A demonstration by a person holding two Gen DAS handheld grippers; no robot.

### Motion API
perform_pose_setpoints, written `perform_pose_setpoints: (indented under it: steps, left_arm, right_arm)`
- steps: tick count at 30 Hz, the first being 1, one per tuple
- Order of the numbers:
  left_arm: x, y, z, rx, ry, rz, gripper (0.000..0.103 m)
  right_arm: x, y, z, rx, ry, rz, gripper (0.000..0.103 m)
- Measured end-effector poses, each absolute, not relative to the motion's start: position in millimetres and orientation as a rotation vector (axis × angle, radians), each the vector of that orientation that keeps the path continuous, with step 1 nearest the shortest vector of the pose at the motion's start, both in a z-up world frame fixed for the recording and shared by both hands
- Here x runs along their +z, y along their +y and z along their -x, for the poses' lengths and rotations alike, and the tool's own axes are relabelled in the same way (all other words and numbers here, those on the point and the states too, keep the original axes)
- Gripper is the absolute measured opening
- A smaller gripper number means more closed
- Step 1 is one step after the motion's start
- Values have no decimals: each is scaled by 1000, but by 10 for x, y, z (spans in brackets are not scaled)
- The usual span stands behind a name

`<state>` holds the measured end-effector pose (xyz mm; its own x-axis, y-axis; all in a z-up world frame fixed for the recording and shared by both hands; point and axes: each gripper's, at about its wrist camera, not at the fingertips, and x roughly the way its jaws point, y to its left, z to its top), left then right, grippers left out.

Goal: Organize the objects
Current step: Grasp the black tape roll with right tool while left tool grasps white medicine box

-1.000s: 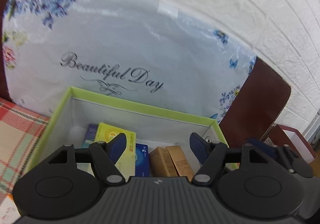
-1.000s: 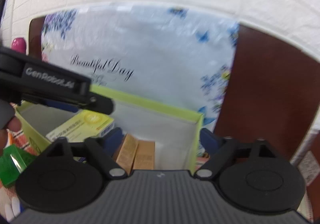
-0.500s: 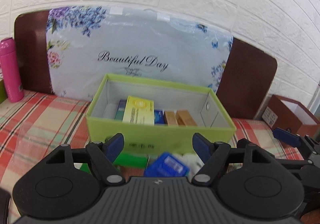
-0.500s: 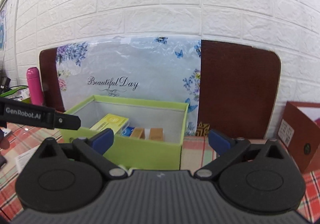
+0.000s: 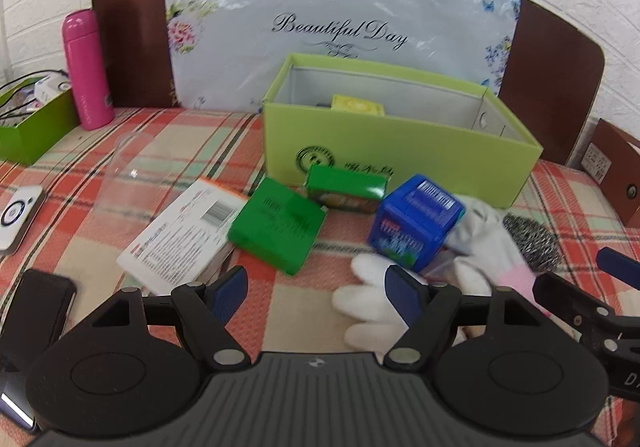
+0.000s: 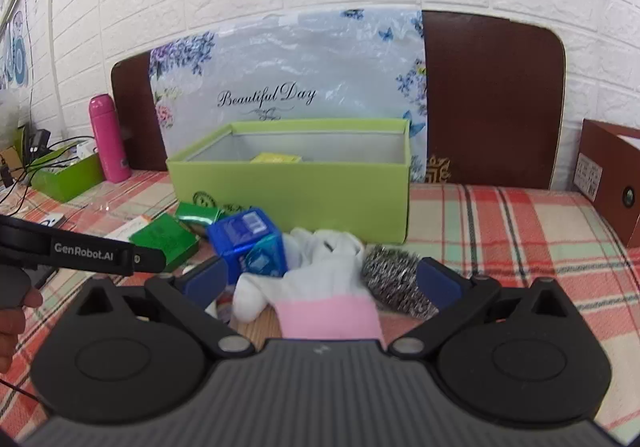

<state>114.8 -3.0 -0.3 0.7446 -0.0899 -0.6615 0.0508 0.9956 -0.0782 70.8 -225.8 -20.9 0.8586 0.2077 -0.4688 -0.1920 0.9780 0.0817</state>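
Observation:
An open lime-green box (image 5: 400, 151) stands on the checked cloth with a yellow pack (image 5: 357, 109) inside. In front of it lie a flat green box (image 5: 280, 231), a small green box (image 5: 346, 187), a blue box (image 5: 416, 223), a white glove (image 5: 480, 239) with a pink cuff, and a steel scourer (image 5: 528, 239). My left gripper (image 5: 316, 291) hovers open and empty, short of the flat green box. My right gripper (image 6: 322, 279) is open wide above the glove (image 6: 320, 279), the scourer (image 6: 394, 279) by its right finger. Its pads touch nothing.
A white barcode box (image 5: 180, 239), a clear cup (image 5: 120, 183), a dark phone (image 5: 40, 311) and a white device (image 5: 16, 215) lie at the left. A pink bottle (image 5: 86, 71) and a green tray (image 5: 32, 131) stand behind. A brown box (image 6: 608, 179) is at the right.
Both grippers have pulled back from over the lime-green box's inside to the cloth in front of it. The loose boxes, glove and scourer have come into view. The right jaws widened.

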Motion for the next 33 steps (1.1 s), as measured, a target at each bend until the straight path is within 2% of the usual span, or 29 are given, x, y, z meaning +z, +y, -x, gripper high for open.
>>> perform_pose_setpoints:
  steps: [14, 16, 26, 28, 29, 31, 33]
  left_arm:
    - [-224, 546, -946, 4, 752, 115, 78]
    - [-202, 624, -964, 17, 737, 106, 78]
    - [-211, 891, -1383, 2, 714, 23, 79]
    - [-265, 868, -1492, -30, 730, -22, 79]
    - [-289, 851, -1539, -31, 731, -45, 80]
    - [-352, 813, -1629, -29, 723, -111, 81]
    - [-409, 808, -1726, -28, 737, -158, 83]
  right_arm:
    - [-551, -1741, -370, 371, 581, -17, 103]
    - [-523, -1598, -336, 426, 565, 21, 100]
    - [-645, -1037, -378, 575, 562, 179, 73]
    - [-659, -990, -415, 573, 552, 192, 73]
    - [-668, -978, -442, 570, 548, 192, 69]
    - [-694, -963, -494, 569, 563, 197, 48]
    - [-693, -976, -504, 568, 585, 189, 44]
